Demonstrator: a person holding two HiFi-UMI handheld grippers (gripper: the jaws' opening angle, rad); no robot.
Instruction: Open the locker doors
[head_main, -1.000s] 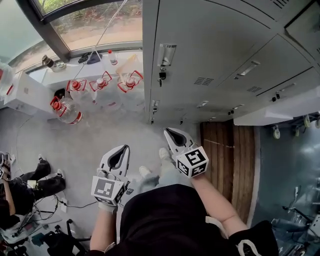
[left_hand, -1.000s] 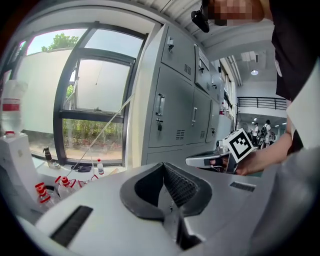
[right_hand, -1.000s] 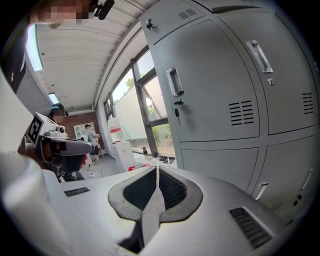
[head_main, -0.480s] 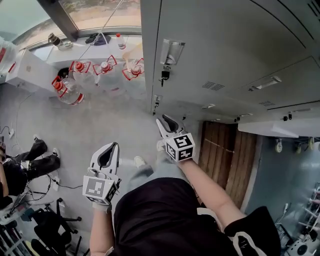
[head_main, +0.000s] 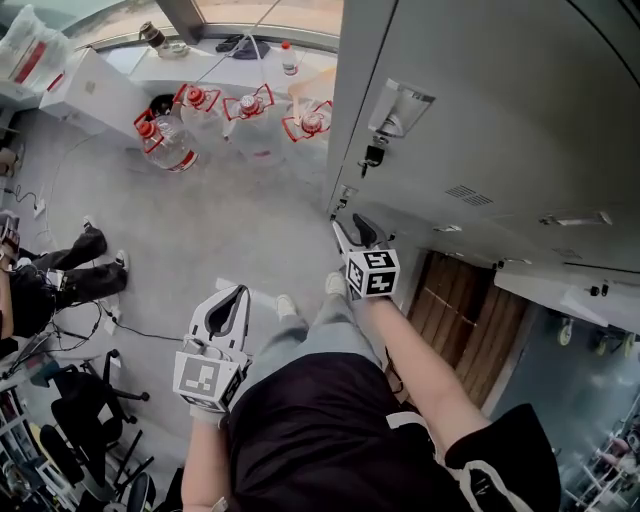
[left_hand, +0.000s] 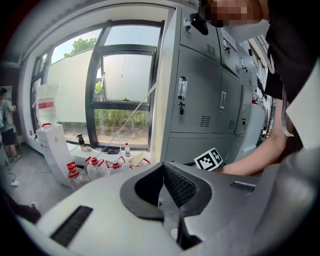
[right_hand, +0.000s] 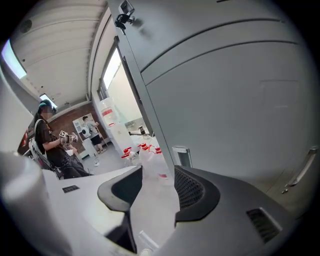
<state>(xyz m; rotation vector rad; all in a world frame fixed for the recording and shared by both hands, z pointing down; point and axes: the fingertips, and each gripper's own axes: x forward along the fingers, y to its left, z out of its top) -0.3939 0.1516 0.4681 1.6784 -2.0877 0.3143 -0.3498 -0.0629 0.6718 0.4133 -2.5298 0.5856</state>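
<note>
r gripper just under locker latch, jaws just opening, empty; l gripper jaws together, empty; risk: shallow bite slips off latch

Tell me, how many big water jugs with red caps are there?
4 water jugs in a row on the floor: first, second, third, fourth beside the lockers. Others may be hidden.

Wearing a black short-sleeved top with a white print at the edge of the right sleeve, light grey-blue trousers and pale shoes. Showing, on the left gripper and the right gripper alike, pale grey moulded shells with slotted vents and black ribbed pads — each also bearing a white cube printed with black square markers.
</note>
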